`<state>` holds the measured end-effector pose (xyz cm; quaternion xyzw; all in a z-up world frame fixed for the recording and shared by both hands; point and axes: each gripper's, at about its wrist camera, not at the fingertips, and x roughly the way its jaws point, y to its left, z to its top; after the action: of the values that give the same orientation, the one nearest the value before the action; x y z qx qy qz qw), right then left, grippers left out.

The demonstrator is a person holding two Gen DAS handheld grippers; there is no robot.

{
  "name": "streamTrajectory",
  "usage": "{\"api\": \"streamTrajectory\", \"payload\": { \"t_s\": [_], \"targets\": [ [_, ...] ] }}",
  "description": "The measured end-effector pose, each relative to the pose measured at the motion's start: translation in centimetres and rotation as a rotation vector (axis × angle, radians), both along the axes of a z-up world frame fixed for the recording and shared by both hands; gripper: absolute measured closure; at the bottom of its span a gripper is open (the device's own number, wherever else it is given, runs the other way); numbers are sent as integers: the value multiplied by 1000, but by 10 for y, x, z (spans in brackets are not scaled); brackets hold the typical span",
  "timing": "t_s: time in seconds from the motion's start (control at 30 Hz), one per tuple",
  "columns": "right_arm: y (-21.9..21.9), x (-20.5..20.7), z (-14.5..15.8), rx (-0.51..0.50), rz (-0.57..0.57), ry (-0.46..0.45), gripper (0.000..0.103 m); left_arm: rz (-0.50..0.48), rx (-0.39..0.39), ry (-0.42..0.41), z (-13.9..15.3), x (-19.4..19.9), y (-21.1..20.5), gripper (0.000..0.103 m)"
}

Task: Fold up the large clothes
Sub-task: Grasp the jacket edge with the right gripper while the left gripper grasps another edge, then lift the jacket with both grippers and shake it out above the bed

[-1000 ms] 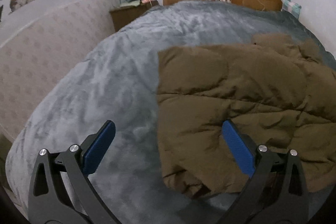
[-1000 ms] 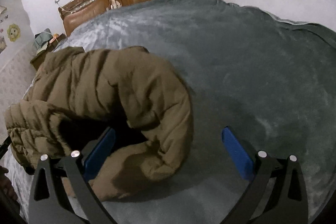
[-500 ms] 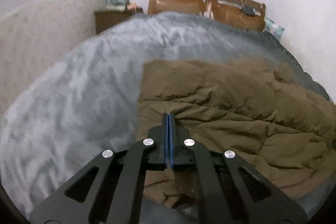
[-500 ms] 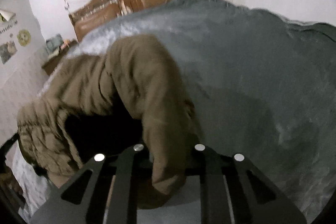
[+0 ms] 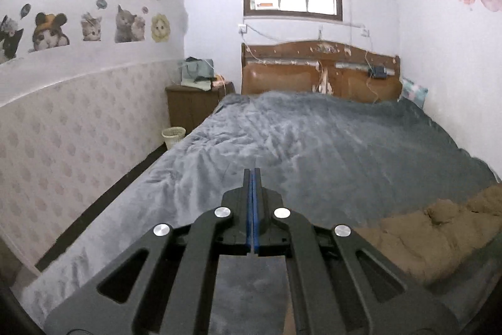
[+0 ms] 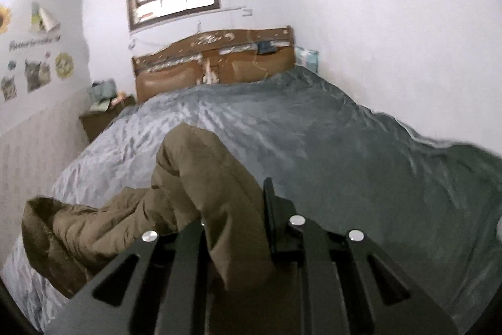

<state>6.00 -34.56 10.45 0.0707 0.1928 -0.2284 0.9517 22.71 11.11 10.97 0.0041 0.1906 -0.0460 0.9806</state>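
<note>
The right gripper (image 6: 248,222) has its jaws clamped on a fold of the brown quilted jacket (image 6: 194,178), raising that puffy, matte fabric off the bed (image 6: 329,146) near its foot edge, probably to fold it over. The left gripper (image 5: 252,203) has its jaws fully closed, with no fabric visible between them.

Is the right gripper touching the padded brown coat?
Touching. The right wrist view shows the right gripper closed on a fold of the padded brown coat, cloth bulging between its fingers.
</note>
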Motion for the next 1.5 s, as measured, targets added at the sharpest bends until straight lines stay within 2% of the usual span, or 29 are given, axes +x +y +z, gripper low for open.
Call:
{"api": "streamTrajectory", "payload": {
  "t_s": [0.07,0.1,0.13,0.17,0.2,0.23,0.27,0.3,0.33,0.37,0.4,0.5,0.57,0.63,0.67,0.77,0.8,0.87,0.9,0.93,0.97,1.0,1.03,1.07,1.1,1.13,1.27,1.4,1.5],
  "targets": [
    [-2,10,-1,-19,8,45,87,-13,41,55,-2,13,-4,103],
    [-9,25,-8,-21,-11,91,84,-46,50,110,-12,20,-11,103],
    [-16,39,-17,-17,-41,145,64,-66,51,144,-16,25,-14,103],
    [-23,49,-22,-14,-73,190,38,-82,59,175,-27,26,-19,103],
    [-31,55,-33,-12,-121,235,29,-95,72,205,-40,27,-24,103],
    [-34,59,-40,-7,-148,246,25,-109,79,239,-55,28,-31,97],
    [-38,54,-46,14,-161,231,23,-105,95,273,-71,28,-38,52],
    [-38,52,-49,31,-161,211,18,-89,117,288,-85,27,-42,22],
    [-38,48,-51,49,-149,187,11,-76,131,279,-92,24,-41,9],
    [-37,44,-52,65,-126,161,8,-75,144,277,-102,23,-45,4],
    [-36,41,-53,79,-91,139,8,-92,153,287,-113,25,-50,3],
    [-30,45,-55,88,-5,114,8,-102,201,318,-128,46,-57,3],
    [-26,47,-54,115,64,93,2,-108,197,340,-137,56,-56,3],
    [-23,63,-62,149,102,130,2,-119,160,386,-146,73,-63,3],
    [-24,73,-69,157,110,176,2,-119,150,413,-158,79,-65,3],
    [-32,87,-92,168,81,249,2,-128,141,490,-186,98,-72,3],
    [-36,88,-102,204,82,267,2,-131,137,519,-196,101,-75,3],
    [-43,88,-118,294,77,279,6,-148,118,524,-205,89,-70,4],
    [-46,84,-127,344,86,270,12,-162,111,520,-208,86,-72,9],
    [-45,81,-134,374,105,270,36,-166,111,523,-210,84,-73,26],
    [-43,80,-140,385,118,280,53,-153,117,524,-213,84,-74,48],
    [-39,80,-147,380,118,302,57,-130,112,519,-214,83,-72,60],
    [-36,79,-153,371,121,313,68,-127,94,523,-217,85,-69,83],
    [-31,80,-158,367,128,321,76,-133,30,534,-217,75,-50,87],
    [-28,79,-158,369,133,318,79,-133,-10,534,-214,73,-44,89],
    [-25,76,-158,369,136,306,82,-133,-17,525,-211,70,-40,91],
    [-15,65,-144,327,156,260,87,-156,33,460,-192,53,-41,95],
    [-3,45,-112,279,193,212,87,-172,13,407,-160,33,-31,95],
    [5,28,-82,249,207,143,89,-179,15,355,-126,16,-19,95]
  ]
}}
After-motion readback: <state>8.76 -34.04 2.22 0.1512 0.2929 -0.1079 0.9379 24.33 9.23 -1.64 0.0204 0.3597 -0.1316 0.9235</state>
